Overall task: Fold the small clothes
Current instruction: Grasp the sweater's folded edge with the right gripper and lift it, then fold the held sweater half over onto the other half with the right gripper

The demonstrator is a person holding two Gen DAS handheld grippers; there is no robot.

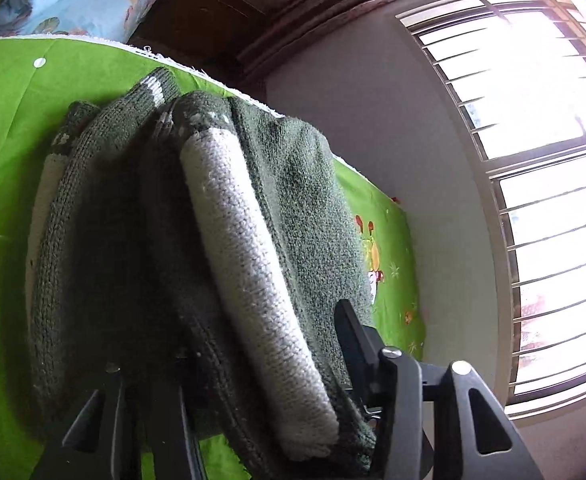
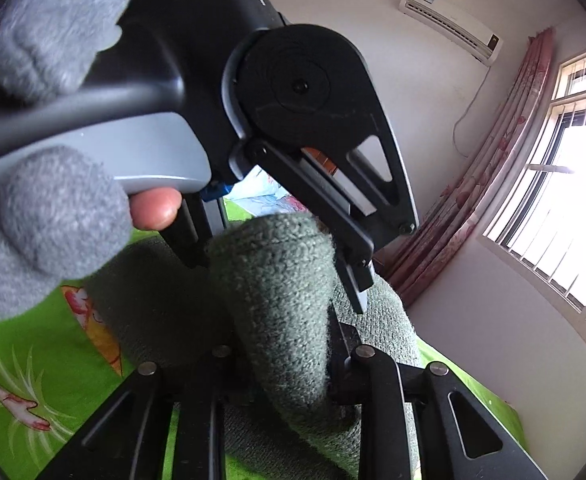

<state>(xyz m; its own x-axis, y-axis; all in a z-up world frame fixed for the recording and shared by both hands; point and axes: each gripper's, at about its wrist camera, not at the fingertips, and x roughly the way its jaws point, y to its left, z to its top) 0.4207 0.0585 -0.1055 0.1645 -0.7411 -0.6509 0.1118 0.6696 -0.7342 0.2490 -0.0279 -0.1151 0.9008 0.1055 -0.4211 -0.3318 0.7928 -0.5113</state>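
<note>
The green sweater (image 1: 141,216) lies bunched on the green sheet (image 1: 9,128). The left gripper (image 1: 261,344) grips a thick fold of it. The right gripper (image 2: 281,344) pinches another fold, right beside the left one.

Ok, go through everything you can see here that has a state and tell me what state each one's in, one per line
Green sweater: bunched in thick folds on the green sheet, not yet flat.
Left gripper: jaws around a fold with the white stripe, pads pressing it.
Right gripper: shut on a roll of the sweater.
Gloved hand: gripping the left gripper's handle, bare fingertip on the trigger.
Curtain: drawn aside.
Air conditioner: cannot tell if running.
</note>
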